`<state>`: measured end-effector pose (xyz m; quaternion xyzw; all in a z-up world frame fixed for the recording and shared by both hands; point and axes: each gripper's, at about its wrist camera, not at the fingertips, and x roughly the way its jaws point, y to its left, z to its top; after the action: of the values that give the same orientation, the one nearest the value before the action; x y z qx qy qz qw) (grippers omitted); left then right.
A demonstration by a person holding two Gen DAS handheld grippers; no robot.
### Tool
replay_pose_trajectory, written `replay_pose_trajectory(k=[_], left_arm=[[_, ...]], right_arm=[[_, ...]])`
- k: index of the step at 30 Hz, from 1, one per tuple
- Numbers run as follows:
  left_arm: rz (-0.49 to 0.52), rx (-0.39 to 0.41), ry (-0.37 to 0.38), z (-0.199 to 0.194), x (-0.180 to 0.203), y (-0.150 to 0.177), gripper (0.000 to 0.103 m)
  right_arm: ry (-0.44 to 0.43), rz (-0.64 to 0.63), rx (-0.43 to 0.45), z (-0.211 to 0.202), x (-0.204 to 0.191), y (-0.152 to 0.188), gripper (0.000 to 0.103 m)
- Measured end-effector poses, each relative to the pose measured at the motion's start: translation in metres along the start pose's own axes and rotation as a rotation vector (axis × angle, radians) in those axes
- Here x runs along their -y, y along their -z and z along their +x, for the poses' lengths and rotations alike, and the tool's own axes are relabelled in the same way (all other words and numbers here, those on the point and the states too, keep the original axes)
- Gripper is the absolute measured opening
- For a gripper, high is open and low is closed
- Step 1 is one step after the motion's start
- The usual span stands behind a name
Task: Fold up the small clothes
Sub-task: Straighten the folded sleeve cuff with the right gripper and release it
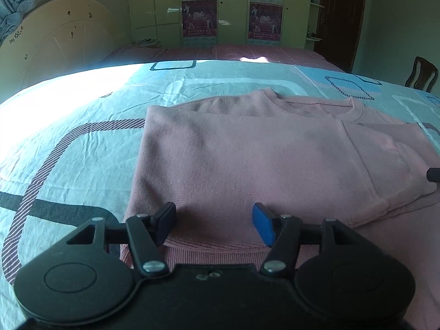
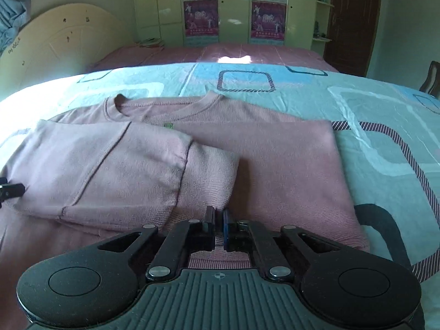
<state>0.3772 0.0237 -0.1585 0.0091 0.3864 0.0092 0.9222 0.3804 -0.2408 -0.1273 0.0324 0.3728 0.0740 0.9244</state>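
Pink sweater flat on bedsheet, sleeves folded inward for a narrower panel. Right gripper pinched on the hem (ready to lift, likely); left gripper spread, empty.

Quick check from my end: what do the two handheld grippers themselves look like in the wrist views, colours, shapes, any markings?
Left gripper: black body with two round side lobes, black linkage arms on silver screws, one black pad and one blue pad. Right gripper: same black build and silver screws, a ribbed grey top plate with a small crosshair mark, and a blue pad on one finger. No cables, sleeves or hands show.
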Motion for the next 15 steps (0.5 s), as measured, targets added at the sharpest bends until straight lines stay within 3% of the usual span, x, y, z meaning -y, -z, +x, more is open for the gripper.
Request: replay_pose_trajectory(k=[4, 5, 6, 8, 10, 15], left_arm=[[0.014, -0.013, -0.008, -0.001, 0.006, 0.003, 0.063], [0.012, -0.018, -0.014, 0.000, 0.008, 0.004, 0.063], [0.012, -0.018, -0.018, 0.001, 0.009, 0.004, 0.063], [0.015, -0.015, -0.027, 0.003, 0.011, 0.006, 0.065], [0.018, -0.009, -0.033, 0.004, 0.011, 0.007, 0.067], [0.016, -0.016, -0.056, -0.003, 0.013, 0.005, 0.064]], right_arm=[[-0.065, 0.001, 0.041, -0.011, -0.011, -0.011, 0.004], [-0.082, -0.014, 0.027, -0.008, -0.018, -0.011, 0.011], [-0.088, -0.029, 0.017, -0.004, -0.024, -0.011, 0.027], [-0.085, -0.054, -0.012, 0.004, -0.031, -0.006, 0.050], [-0.066, -0.082, -0.075, 0.018, -0.034, 0.003, 0.050], [-0.090, -0.043, -0.054, 0.004, -0.021, 0.002, 0.050]])
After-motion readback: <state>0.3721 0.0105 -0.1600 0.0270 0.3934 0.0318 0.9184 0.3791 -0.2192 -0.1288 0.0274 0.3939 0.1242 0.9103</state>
